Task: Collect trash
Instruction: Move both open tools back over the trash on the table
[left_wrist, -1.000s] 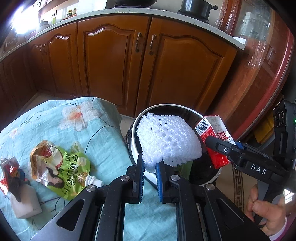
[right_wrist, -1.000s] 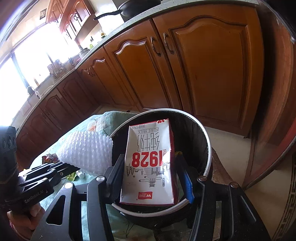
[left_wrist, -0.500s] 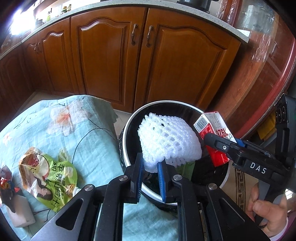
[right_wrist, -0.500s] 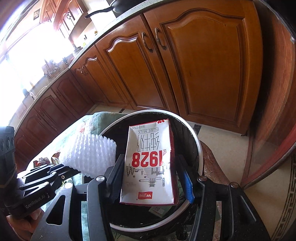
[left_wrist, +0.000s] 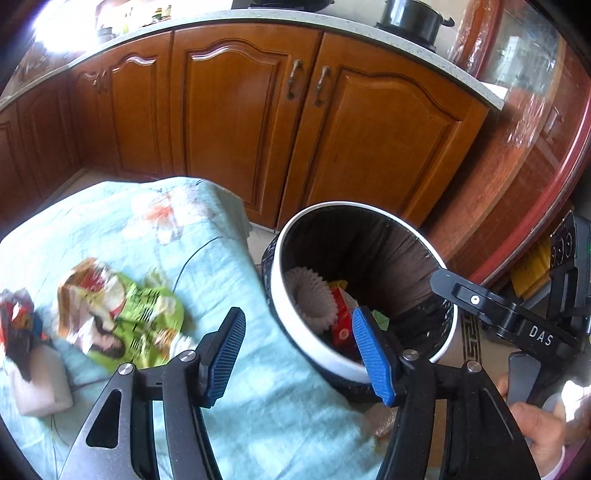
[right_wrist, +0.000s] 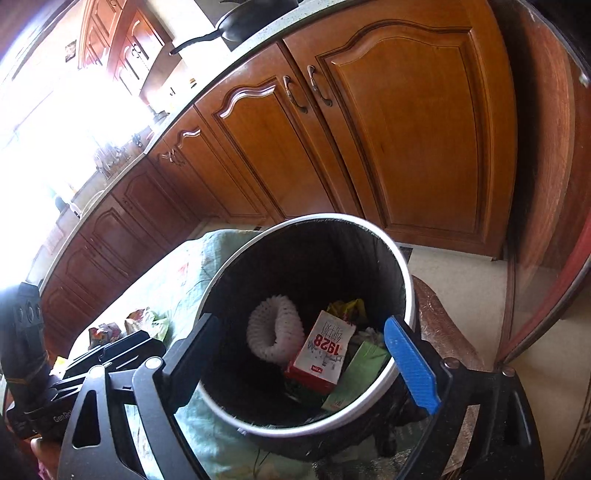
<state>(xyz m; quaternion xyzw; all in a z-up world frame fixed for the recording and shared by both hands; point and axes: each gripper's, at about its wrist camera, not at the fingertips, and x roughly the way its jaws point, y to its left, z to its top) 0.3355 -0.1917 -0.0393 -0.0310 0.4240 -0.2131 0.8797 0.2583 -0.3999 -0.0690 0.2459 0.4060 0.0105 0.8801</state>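
Observation:
A white-rimmed trash bin (left_wrist: 306, 343) with a black liner stands beside the cloth-covered table; it also shows in the right wrist view (right_wrist: 400, 258). Inside it lie a white foam fruit net (right_wrist: 275, 334) and a red-and-white "1928" milk carton (right_wrist: 325, 350); both show in the left wrist view too, the net (left_wrist: 314, 299) and the carton (left_wrist: 341, 314). My left gripper (left_wrist: 299, 354) is open and empty over the bin's near rim. My right gripper (right_wrist: 301, 360) is open and empty above the bin. A green snack bag (left_wrist: 122, 314) lies on the table.
The table has a light blue flowered cloth (left_wrist: 258, 406). A crumpled red wrapper (left_wrist: 18, 325) and a white block (left_wrist: 37, 387) lie at its left edge. Wooden cabinets (left_wrist: 258, 129) stand behind. Other trash lies in the bin, including a green packet (right_wrist: 358, 373).
Both grippers opened. The foam net dropped from my left gripper and the milk carton from my right into the bin. My left gripper pulled back towards the table.

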